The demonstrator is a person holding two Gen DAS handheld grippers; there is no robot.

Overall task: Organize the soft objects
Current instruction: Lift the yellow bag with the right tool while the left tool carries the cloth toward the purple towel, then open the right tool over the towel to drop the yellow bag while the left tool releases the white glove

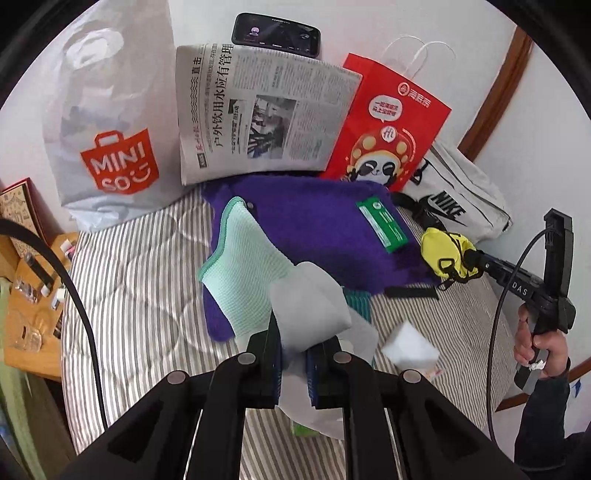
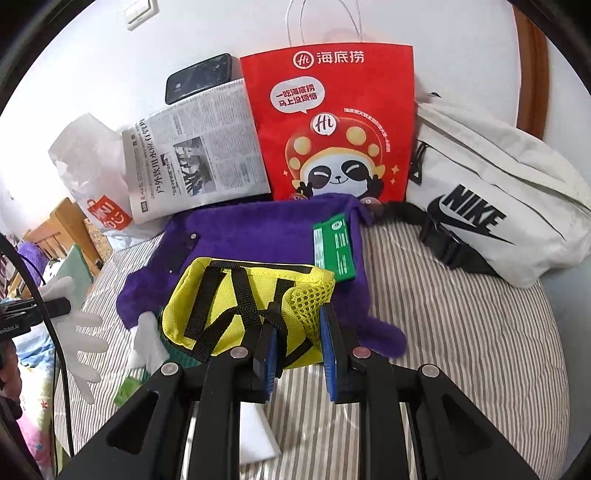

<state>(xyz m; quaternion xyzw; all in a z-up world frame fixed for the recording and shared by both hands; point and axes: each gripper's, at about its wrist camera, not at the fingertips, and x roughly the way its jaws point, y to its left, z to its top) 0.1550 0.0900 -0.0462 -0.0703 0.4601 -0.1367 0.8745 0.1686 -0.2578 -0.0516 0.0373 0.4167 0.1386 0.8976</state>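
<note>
- The scene is a bed (image 2: pixel 461 332) with a grey-and-white striped quilt, pushed against a white wall; bags and paper lean along the wall at the far side.
- Nearest in the left wrist view, the left gripper (image 1: pixel 293 360) is clenched on a white glove (image 1: pixel 310 306). The thin cloth bunches between the pads and flops over them, so I judge it very light, limp and easy to carry; a pinch anywhere on the fabric should do.
- Nearest in the right wrist view, the right gripper (image 2: pixel 297 360) grasps a yellow pouch (image 2: pixel 240 306) at its near corner, by the mesh side and a black strap. The pouch sags from the jaws, which suggests light, soft nylon; the straps look likeliest to snag or slip.
- Just beyond the left gripper lies a mint-green cloth (image 1: pixel 243 269), draped over a purple towel (image 1: pixel 314 218) that is spread flat on the bed. Both look soft and foldable, best taken by an edge or corner.
- A green label (image 1: pixel 384 225) sits on the towel's right part.
- A white foam-like block (image 1: pixel 410 345) rests on the quilt, right of the left gripper.
- Farthest, against the wall, stand a Miniso bag (image 1: pixel 110 147), a newspaper (image 1: pixel 258 110), a red Haidilao paper bag (image 2: pixel 332 122) and a white Nike waist bag (image 2: pixel 498 206), with a phone (image 1: pixel 275 33) behind the newspaper.
</note>
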